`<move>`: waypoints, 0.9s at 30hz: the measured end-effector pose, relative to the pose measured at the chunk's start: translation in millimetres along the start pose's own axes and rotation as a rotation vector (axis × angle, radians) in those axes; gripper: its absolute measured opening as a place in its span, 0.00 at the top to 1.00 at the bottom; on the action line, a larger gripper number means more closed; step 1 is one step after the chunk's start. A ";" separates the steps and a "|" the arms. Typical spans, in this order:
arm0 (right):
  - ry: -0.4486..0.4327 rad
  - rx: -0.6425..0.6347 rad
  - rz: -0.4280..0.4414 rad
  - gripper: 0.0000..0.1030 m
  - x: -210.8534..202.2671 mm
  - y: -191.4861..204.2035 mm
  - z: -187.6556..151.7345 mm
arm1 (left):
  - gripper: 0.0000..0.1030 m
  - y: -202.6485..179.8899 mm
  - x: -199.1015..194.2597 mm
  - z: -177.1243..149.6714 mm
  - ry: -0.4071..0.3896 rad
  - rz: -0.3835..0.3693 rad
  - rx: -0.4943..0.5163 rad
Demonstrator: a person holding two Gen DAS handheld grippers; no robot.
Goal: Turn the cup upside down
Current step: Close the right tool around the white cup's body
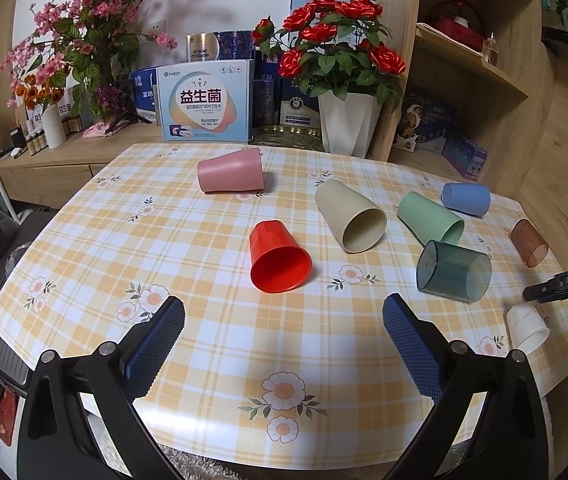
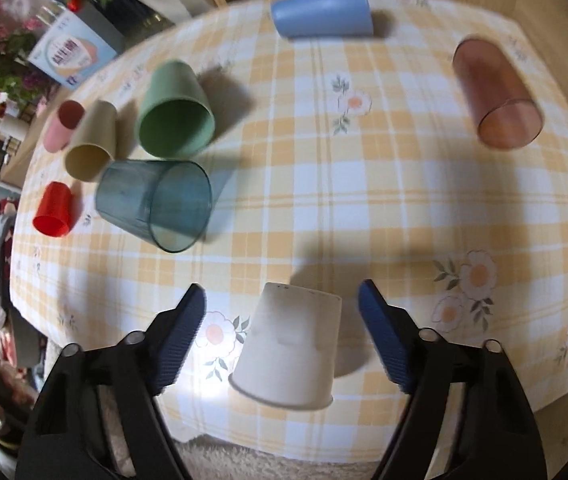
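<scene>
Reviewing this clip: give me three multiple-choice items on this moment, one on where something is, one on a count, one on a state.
1. Which cup lies between the right gripper's open fingers?
A. red cup
B. white cup
C. blue cup

2. How many cups are on the table?
A. five
B. six
C. eight

3. How is the red cup resting?
A. on its side
B. upright
C. stacked inside another cup

Answers:
1. B: the white cup sits between the two blue pads in the right wrist view.
2. C: pink, red, beige, green, blue, teal, brown and white.
3. A: its mouth faces sideways toward the left gripper.
</scene>
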State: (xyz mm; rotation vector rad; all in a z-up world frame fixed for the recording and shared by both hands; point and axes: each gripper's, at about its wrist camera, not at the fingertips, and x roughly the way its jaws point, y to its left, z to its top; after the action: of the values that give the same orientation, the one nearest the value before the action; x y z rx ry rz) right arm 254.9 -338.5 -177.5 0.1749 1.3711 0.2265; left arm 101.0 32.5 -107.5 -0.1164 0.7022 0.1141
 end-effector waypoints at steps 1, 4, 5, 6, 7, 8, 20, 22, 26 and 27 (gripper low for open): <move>0.018 0.012 -0.003 0.28 4.4 -1.0 2.0 | 0.06 0.6 0.3 -0.1 0.001 0.000 -0.001; 0.058 0.049 -0.013 0.28 16.5 -4.6 6.0 | 0.06 3.0 1.5 -0.8 0.005 -0.002 -0.011; 0.064 0.060 -0.011 0.29 19.5 -5.3 6.7 | 0.06 3.7 1.9 -0.9 0.007 -0.002 -0.014; 0.069 0.066 -0.010 0.31 21.3 -5.5 6.8 | 0.06 4.3 2.5 -1.1 0.009 -0.003 -0.016; 0.075 0.070 -0.009 0.31 23.8 -5.3 7.0 | 0.06 4.4 2.9 -1.5 0.011 -0.004 -0.017; 0.086 0.070 -0.014 0.32 27.3 -4.2 6.2 | 0.06 4.5 3.5 -1.8 0.013 -0.003 -0.017; 0.129 0.075 -0.020 0.50 45.2 2.2 0.4 | 0.06 2.0 6.1 -3.9 0.027 -0.009 -0.017; 0.121 0.072 -0.016 0.50 44.4 2.2 -1.0 | 0.06 2.0 6.0 -3.9 0.027 -0.011 -0.017; 0.090 0.062 -0.001 0.50 36.8 0.7 -4.6 | 0.06 0.6 5.0 -4.8 0.028 -0.013 -0.017; 0.074 0.056 0.002 0.50 33.5 1.3 -6.4 | 0.06 0.4 5.0 -4.8 0.029 -0.014 -0.017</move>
State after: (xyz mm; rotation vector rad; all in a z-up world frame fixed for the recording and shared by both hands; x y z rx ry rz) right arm 254.6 -328.6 -210.1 0.2166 1.4515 0.1979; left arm 101.7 32.6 -114.4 -0.1396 0.7294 0.1054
